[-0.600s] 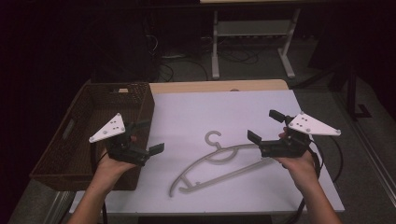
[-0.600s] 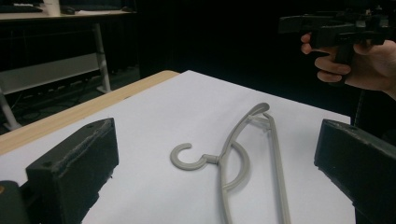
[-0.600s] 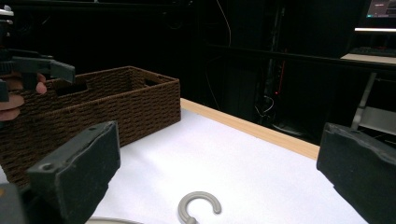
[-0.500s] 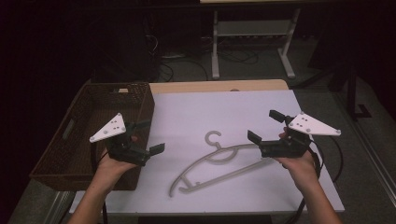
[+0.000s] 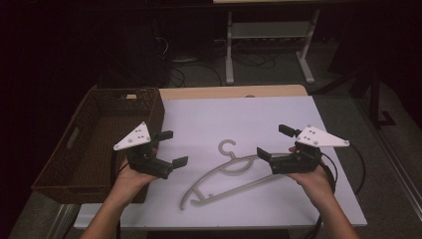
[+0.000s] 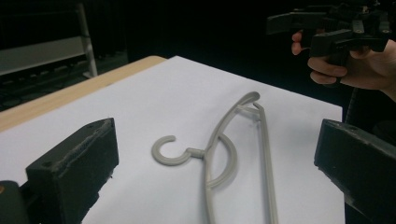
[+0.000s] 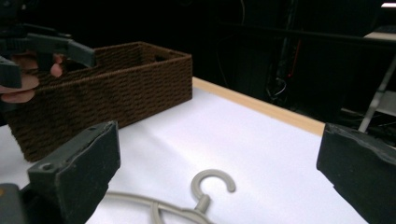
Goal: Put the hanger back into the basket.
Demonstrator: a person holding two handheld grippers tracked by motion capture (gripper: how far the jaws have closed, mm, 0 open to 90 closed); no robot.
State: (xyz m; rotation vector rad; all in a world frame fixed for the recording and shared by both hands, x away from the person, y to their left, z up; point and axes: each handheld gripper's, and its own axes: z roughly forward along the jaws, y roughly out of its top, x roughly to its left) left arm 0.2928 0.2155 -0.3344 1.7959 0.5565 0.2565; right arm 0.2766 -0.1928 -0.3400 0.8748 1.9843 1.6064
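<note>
A grey plastic hanger (image 5: 226, 172) lies flat on the white table cover, hook toward the far side; it also appears as the hanger (image 6: 233, 144) and the hook (image 7: 210, 183). My left gripper (image 5: 172, 148) hovers to the hanger's left, beside the basket, jaws wide open and empty. My right gripper (image 5: 274, 142) hovers to the hanger's right, also open and empty. In the left gripper view the right gripper (image 6: 327, 28) is held in a hand at the upper right. Both grippers point inward at the hanger from either side.
A dark brown woven basket (image 5: 74, 149) stands at the table's left edge, its wall (image 7: 107, 102) close to my left hand. The white cover (image 5: 249, 119) spreads across the table with a wooden strip at the far edge. Metal stand legs and cables are on the floor beyond.
</note>
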